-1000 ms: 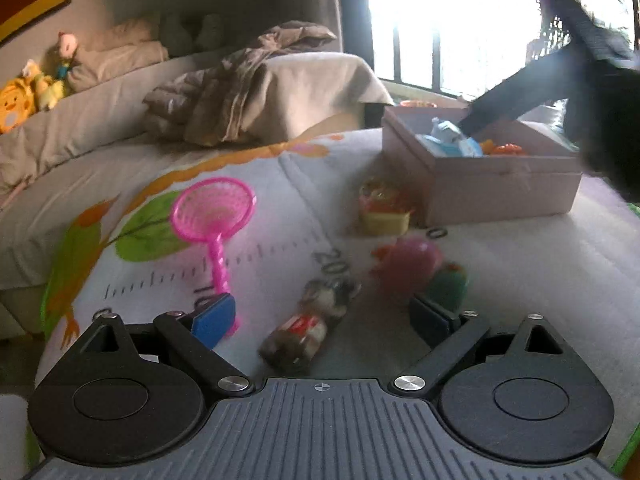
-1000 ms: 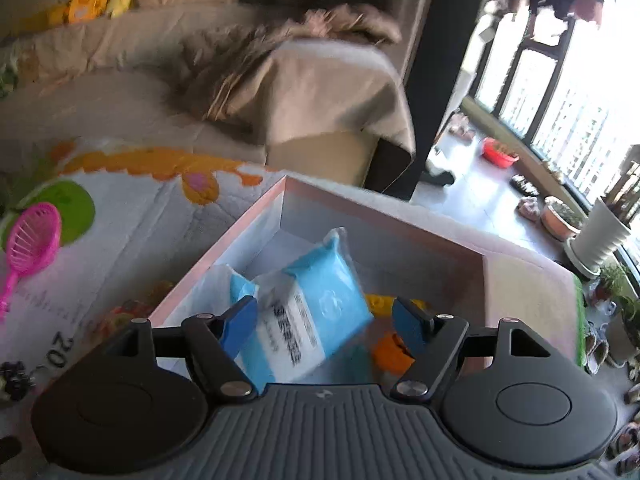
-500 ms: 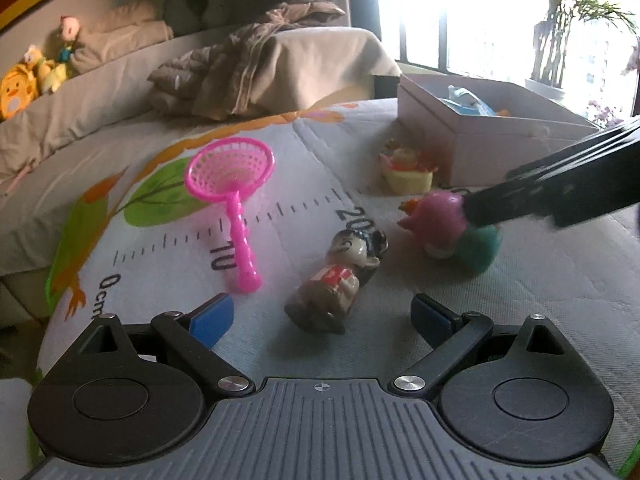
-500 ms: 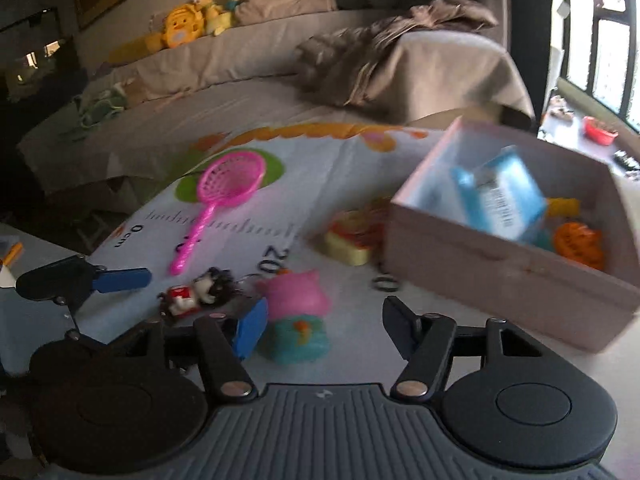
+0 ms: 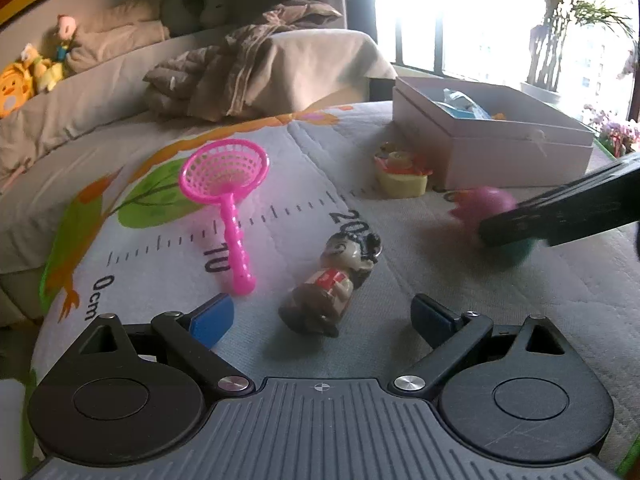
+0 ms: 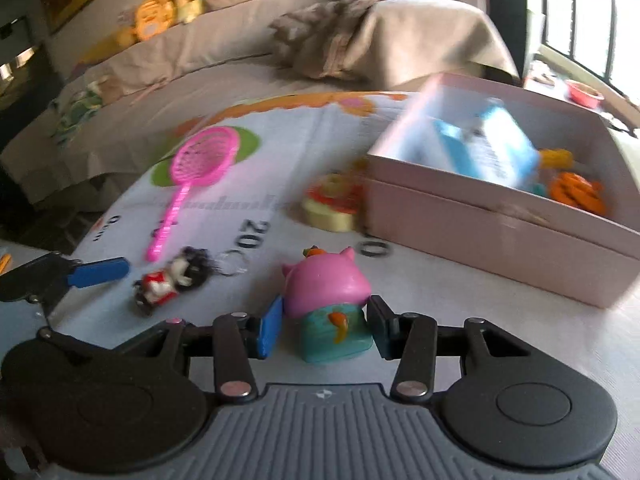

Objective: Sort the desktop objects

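Observation:
My right gripper [image 6: 325, 327] has closed around a pink pig toy with a teal base [image 6: 328, 304] that stands on the mat; both pads sit against its sides. The same toy shows in the left wrist view [image 5: 494, 216], partly behind the right gripper's finger [image 5: 560, 216]. My left gripper [image 5: 320, 318] is open, low over the mat, with a small doll figure [image 5: 332, 284] lying between its fingers. A pink toy net [image 5: 224, 172] lies to the left. A yellow toy cup [image 5: 402, 172] stands by the pink box [image 5: 516, 148].
The pink box [image 6: 500, 224] holds a blue packet [image 6: 484, 144] and orange toys [image 6: 576, 192]. The printed play mat [image 5: 280, 208] covers the table. A sofa with a crumpled blanket [image 5: 248, 56] and plush toys [image 5: 24, 80] stands behind. A window is at the right.
My right gripper has come down from over the box to the pig toy and closed around it. My left gripper has edged nearer the doll figure, still open.

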### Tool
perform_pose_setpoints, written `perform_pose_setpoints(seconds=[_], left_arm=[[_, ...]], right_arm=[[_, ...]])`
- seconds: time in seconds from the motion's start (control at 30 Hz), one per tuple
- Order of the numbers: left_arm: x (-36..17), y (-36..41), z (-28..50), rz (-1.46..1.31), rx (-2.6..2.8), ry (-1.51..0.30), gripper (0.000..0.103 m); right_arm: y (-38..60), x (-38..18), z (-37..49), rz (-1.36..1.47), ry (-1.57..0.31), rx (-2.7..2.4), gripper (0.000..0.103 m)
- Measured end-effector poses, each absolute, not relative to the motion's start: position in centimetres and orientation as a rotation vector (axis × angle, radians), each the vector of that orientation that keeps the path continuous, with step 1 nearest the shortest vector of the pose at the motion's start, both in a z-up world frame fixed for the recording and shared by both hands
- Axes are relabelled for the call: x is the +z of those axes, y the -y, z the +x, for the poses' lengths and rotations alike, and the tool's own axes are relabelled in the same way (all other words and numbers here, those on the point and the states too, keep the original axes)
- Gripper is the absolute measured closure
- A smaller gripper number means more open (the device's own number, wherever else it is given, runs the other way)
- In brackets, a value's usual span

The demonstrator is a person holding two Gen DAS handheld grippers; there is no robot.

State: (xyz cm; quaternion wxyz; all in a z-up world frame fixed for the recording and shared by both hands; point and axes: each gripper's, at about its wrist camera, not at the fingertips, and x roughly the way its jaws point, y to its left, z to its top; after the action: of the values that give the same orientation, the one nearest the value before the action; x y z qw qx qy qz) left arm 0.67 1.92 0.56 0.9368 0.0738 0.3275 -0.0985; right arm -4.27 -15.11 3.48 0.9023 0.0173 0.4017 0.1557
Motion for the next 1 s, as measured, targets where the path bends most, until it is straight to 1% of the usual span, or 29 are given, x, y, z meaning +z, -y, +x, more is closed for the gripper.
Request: perform_pose_setpoints(seconds=[0.07,0.1,0.17,0.2,0.23,0.3,0.37,0.4,0.43,0.47,0.5,0.53,0.57,0.6,0.83,0.97,1.0], left_arm=[[0.7,-1.7,0.9,0.138,-0.211,-0.670,0.005],[0.7,-1.6,1.0,0.133,-0.216,-0.672,0.007],[0.7,-1.2,1.4,0.126,-0.225,-0.676,0.015],[0.7,-1.0,1.6,0.125,-0.226,-0.680,0.021],[0.6,-0.8,1.9,0.124,-0.227,-0.684,0.024],[0.6,-0.6,2.2,0.122,-0.226,-0.687,0.025],[0.6,-0.3,2.4,0.122,-0.226,-0.687,0.031],[0.6,-0.3,2.5,0.120,-0.228,-0.686,0.038],[0.6,-0.2,2.5,0.118,-0.230,-0.686,0.044],[0.7,-0.1,2.5,0.117,-0.233,-0.685,0.047],[0.7,0.0,2.5,0.119,-0.236,-0.683,0.052],[0.7,0.1,2.5,0.119,-0.241,-0.682,0.057],[0.7,0.2,2.4,0.117,-0.248,-0.683,0.059],[0.7,0.3,2.4,0.115,-0.254,-0.684,0.061],[1.0,0.9,1.9,0.042,-0.362,-0.716,0.061],[0.9,1.2,1.4,0.063,-0.372,-0.705,0.056],[0.8,1.2,1.3,0.075,-0.364,-0.704,0.050]], right_arm=[[16.3,3.6,-5.0,0.034,-0.823,0.275,0.057],[16.9,3.6,-5.4,0.032,-0.819,0.251,0.057],[18.1,3.5,-6.2,0.035,-0.812,0.203,0.057],[18.7,3.5,-6.5,0.040,-0.808,0.182,0.057],[19.3,3.4,-6.8,0.050,-0.804,0.164,0.057],[20.2,3.4,-7.2,0.069,-0.798,0.143,0.057],[20.7,3.3,-7.5,0.074,-0.788,0.126,0.056],[20.8,3.2,-7.6,0.075,-0.781,0.116,0.054],[20.9,3.1,-7.6,0.073,-0.776,0.107,0.048],[20.8,2.9,-7.6,0.073,-0.772,0.099,0.045],[20.8,2.7,-7.6,0.073,-0.768,0.091,0.043],[20.7,2.5,-7.6,0.073,-0.770,0.089,0.043],[20.7,2.3,-7.6,0.074,-0.774,0.091,0.043],[20.6,2.2,-7.5,0.076,-0.778,0.096,0.042],[19.3,2.0,-8.0,0.032,-0.762,0.125,0.042],[18.8,2.0,-8.2,0.013,-0.759,0.139,0.042],[18.7,2.1,-8.1,0.009,-0.756,0.145,0.042]])
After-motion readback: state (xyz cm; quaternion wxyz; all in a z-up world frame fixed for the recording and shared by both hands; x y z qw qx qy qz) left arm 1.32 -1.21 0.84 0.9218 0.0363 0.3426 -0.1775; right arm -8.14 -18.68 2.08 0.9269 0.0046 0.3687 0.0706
